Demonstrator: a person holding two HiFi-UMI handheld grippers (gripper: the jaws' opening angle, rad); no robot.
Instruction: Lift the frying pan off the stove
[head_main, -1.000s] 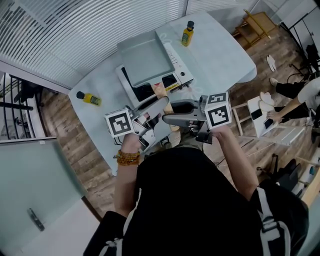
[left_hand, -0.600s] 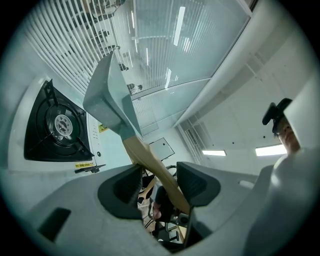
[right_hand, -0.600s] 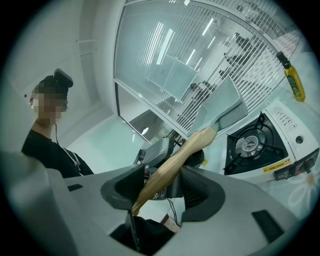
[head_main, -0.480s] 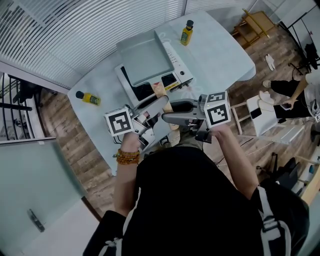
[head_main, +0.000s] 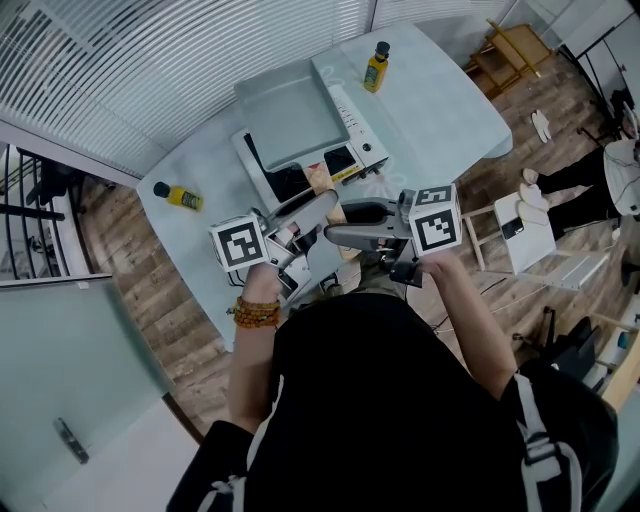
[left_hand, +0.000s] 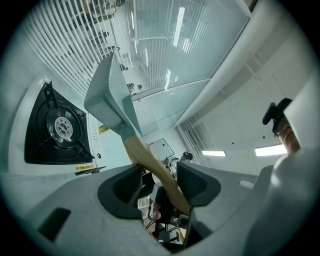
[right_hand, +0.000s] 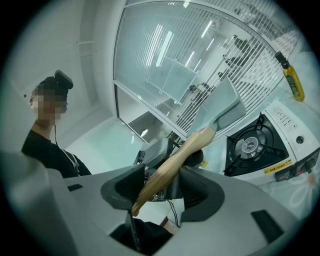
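Frying pan (head_main: 290, 120): one (stove (head_main: 362, 140) one, bottles (head_main: 376, 66) (head_main: 179, 196) two)

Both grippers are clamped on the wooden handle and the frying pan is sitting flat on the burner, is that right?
Not quite. The frying pan is not on the burner: the left gripper view shows it held up in the air, and the burner is bare. The rest holds: the left gripper and the right gripper both clamp the wooden handle.

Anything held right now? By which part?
Grey square frying pan, clear of the white stove: left gripper and right gripper both clamp its wooden handle.
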